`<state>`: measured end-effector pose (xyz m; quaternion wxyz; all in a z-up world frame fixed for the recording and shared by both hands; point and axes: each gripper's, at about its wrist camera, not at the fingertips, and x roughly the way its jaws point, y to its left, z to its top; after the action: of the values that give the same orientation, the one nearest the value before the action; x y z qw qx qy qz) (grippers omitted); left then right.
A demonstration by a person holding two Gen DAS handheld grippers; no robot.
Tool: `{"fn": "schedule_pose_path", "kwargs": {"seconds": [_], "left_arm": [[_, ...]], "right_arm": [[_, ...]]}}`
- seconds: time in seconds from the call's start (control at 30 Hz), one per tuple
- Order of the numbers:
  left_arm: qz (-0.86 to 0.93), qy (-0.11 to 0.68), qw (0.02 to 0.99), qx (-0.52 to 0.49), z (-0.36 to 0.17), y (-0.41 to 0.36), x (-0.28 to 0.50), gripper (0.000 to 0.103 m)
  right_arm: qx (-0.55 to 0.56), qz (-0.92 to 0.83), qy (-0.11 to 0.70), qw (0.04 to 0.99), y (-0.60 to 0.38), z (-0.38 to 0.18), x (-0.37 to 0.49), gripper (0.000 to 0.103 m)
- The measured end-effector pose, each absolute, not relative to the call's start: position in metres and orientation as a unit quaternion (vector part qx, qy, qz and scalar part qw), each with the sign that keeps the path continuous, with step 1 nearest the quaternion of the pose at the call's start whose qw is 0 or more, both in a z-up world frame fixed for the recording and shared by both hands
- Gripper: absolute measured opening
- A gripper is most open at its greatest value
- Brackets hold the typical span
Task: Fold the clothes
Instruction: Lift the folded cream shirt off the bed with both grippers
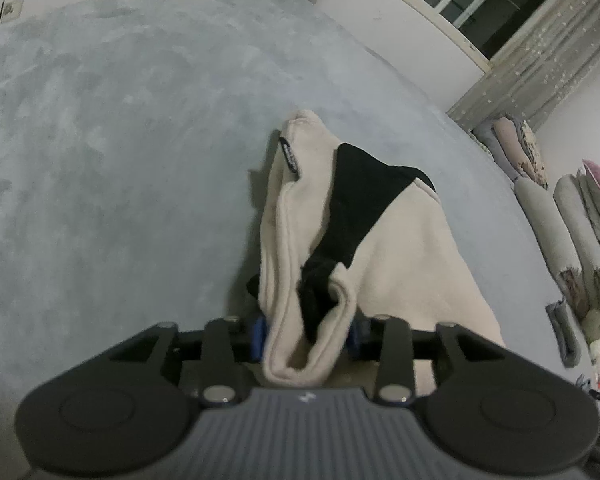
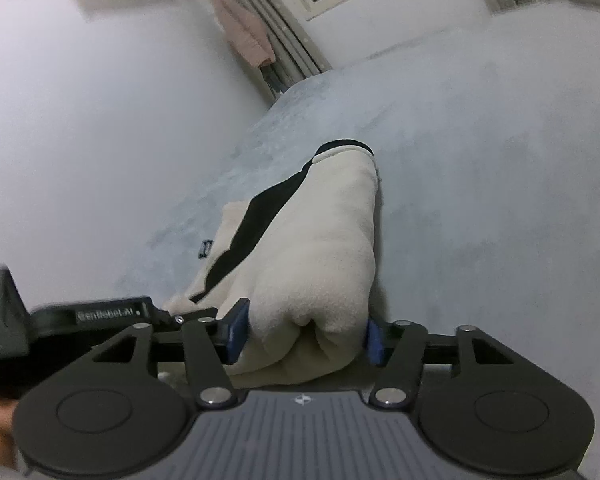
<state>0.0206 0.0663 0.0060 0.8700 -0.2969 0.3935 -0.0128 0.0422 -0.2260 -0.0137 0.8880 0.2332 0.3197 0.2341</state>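
- Your left claw is clamped on a bunched edge of the cream garment; the cloth fills the gap between the two blue pads and a roll of it comes out toward the camera.
- Your right claw is also closed on the same garment, with a thick fold of cream fleece pressed between its blue pads.
- The garment is cream with a black panel and a small dark tag near its far end. It hangs forward from both claws, and its far part seems to rest on the grey-blue bed cover.
- In the right wrist view, the other claw shows at the left edge, so the two claws are near each other.
- As for progress, I judge that the garment is not in a neat folded shape now: it is bunched and doubled, with no flat layers to see. The cloth between the claws is gathered, not stretched.
- This picture fits two stages: you hold two edges to bring them over for a fold, or you lift the piece to spread it flat. I cannot tell which one.
- What is left, as far as it shows, is a flat, squared garment lying on the bed.
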Motion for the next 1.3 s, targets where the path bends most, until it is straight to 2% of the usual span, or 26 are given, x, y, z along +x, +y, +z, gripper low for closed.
{"fn": "schedule_pose_path", "kwargs": {"seconds": [0.17,0.23,0.3,0.33,0.37,0.47,0.6,0.7,0.87,1.3], "left_arm": [[-0.022,0.388,0.865,-0.316,0.000,0.069,0.023,0.050],[-0.023,0.384,0.867,-0.316,-0.002,0.068,0.024,0.051],[-0.022,0.381,0.871,-0.309,-0.002,0.066,0.025,0.049],[-0.024,0.380,0.875,-0.300,-0.001,0.064,0.026,0.040],[-0.026,0.379,0.878,-0.292,0.000,0.061,0.026,0.034],[-0.029,0.379,0.883,-0.277,0.004,0.057,0.027,0.029],[-0.026,0.374,0.889,-0.261,0.015,0.051,0.023,0.027],[-0.024,0.378,0.889,-0.258,0.021,0.049,0.018,0.027],[-0.037,0.378,0.888,-0.258,0.034,0.043,0.009,0.026],[-0.077,0.358,0.903,-0.225,0.077,0.006,-0.032,0.026]], "right_arm": [[0.259,0.241,0.323,0.878,-0.233,-0.021,0.046,0.064],[0.250,0.237,0.318,0.883,-0.231,-0.021,0.045,0.064],[0.241,0.234,0.313,0.888,-0.229,-0.022,0.043,0.064],[0.236,0.233,0.311,0.891,-0.228,-0.022,0.042,0.063],[0.232,0.231,0.308,0.893,-0.227,-0.022,0.042,0.058],[0.218,0.226,0.300,0.901,-0.224,-0.023,0.039,0.049],[0.165,0.210,0.281,0.922,-0.214,-0.013,0.022,0.043],[0.134,0.199,0.271,0.932,-0.209,-0.007,0.009,0.042],[0.150,0.196,0.282,0.927,-0.221,0.007,0.005,0.041],[0.065,0.161,0.255,0.951,-0.219,0.066,-0.032,0.041]]}}
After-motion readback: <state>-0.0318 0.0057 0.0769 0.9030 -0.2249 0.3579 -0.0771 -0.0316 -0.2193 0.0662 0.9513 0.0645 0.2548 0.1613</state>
